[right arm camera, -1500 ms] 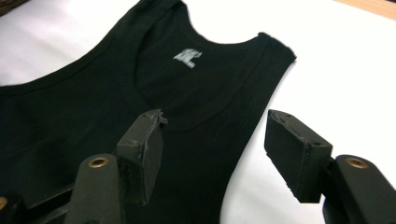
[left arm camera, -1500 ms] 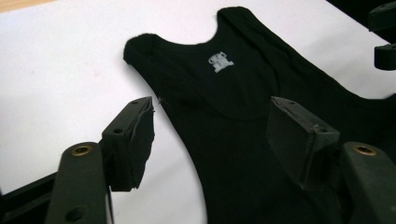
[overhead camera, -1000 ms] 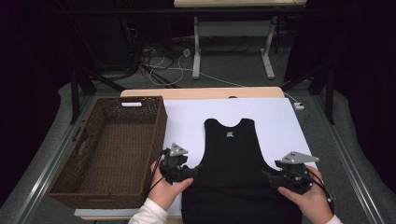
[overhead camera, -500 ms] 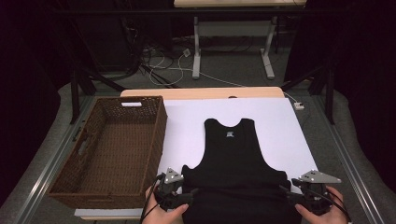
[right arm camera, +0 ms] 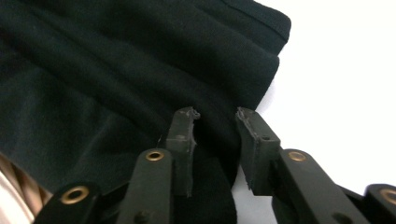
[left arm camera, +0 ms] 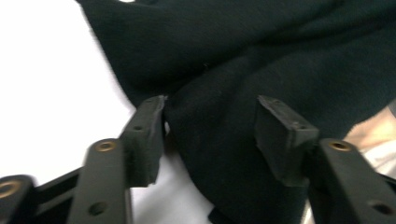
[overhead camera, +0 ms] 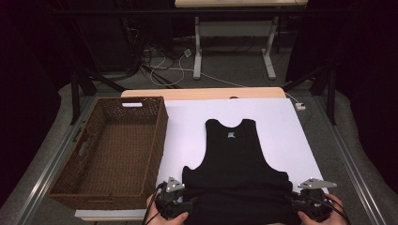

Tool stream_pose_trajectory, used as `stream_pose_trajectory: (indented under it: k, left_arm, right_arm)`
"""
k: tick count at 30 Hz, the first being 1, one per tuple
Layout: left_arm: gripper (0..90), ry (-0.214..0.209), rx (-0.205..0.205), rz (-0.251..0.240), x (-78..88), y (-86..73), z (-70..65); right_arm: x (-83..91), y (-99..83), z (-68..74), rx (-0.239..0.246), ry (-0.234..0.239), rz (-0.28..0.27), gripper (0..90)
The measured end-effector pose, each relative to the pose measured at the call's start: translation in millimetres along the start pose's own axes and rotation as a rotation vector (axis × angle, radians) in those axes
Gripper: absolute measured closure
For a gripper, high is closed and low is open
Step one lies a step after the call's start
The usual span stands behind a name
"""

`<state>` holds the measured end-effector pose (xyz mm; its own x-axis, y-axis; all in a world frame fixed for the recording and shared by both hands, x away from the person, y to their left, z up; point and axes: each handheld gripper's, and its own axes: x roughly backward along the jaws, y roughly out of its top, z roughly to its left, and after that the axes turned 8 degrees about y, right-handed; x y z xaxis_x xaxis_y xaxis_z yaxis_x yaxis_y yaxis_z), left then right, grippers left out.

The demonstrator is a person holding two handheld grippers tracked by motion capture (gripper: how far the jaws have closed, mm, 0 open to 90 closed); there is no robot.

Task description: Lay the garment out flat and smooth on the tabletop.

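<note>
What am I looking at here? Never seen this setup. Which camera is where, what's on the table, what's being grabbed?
No robot arm here: a person holds a pair of hand-held tongs in each hand. The wide picture comes from a fixed camera above the person's side of the table. There you see the left tongs and right tongs at the near edge. The two close-ups come from cameras riding on the tongs, looking along their black jaws.

On the white table lies a black tank top, spread flat with its neck pointing away. Beside it, to the left, stands an empty brown wicker basket.

Both tongs are at the top's bottom hem, one at each corner. Their jaws have just been closing, with bunched fabric between them: left tongs, right tongs. Neither has pinched tight yet.
</note>
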<state>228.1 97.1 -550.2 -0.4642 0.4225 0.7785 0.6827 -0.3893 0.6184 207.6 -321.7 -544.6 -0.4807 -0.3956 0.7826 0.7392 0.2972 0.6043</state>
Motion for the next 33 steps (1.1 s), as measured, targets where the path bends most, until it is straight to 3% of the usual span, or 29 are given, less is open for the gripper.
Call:
stream_pose_trajectory:
  k: [3,6,8,11,18,22,28,29,30,33]
  left_arm:
    - [59.7,0.033,-0.055,0.002,-1.4,-0.9,-3.6]
    - [71.7,0.062,-0.086,0.007,-1.2,-1.1,-7.0]
    - [81.6,0.038,-0.088,0.014,-1.2,-0.8,-7.9]
    - [86.6,0.035,-0.103,0.026,0.2,0.1,-8.9]
    - [87.2,0.021,-0.106,0.022,17.7,-3.9,-10.0]
    - [87.4,0.010,-0.098,0.024,27.6,-11.0,-11.6]
    - [86.9,-0.027,-0.063,0.037,37.4,-24.7,-8.2]
    - [85.4,-0.035,-0.050,0.030,38.3,-26.3,-7.3]
    - [81.9,-0.036,-0.035,0.020,38.7,-26.8,-8.0]
    - [72.1,-0.017,-0.041,-0.007,40.7,-21.9,-8.8]
  right_arm:
    - [1.2,-2.5,2.8,0.002,0.026,0.004,84.7]
    - [1.6,-3.5,5.6,0.020,0.026,0.005,87.1]
    - [1.7,-3.7,5.8,0.025,0.021,0.003,87.4]
    - [2.5,-3.8,5.3,0.025,0.031,0.007,87.6]
    - [15.4,-10.7,9.4,0.028,0.061,-0.008,87.8]
    - [27.6,-17.0,13.1,0.023,0.046,-0.025,88.0]
    - [38.5,-33.7,17.4,0.014,0.033,0.010,87.5]
    - [39.4,-35.2,18.1,0.013,0.044,0.008,85.7]
    - [40.7,-36.0,19.6,0.010,0.053,-0.005,77.7]
    - [43.6,-32.5,20.5,-0.002,0.074,-0.052,70.0]
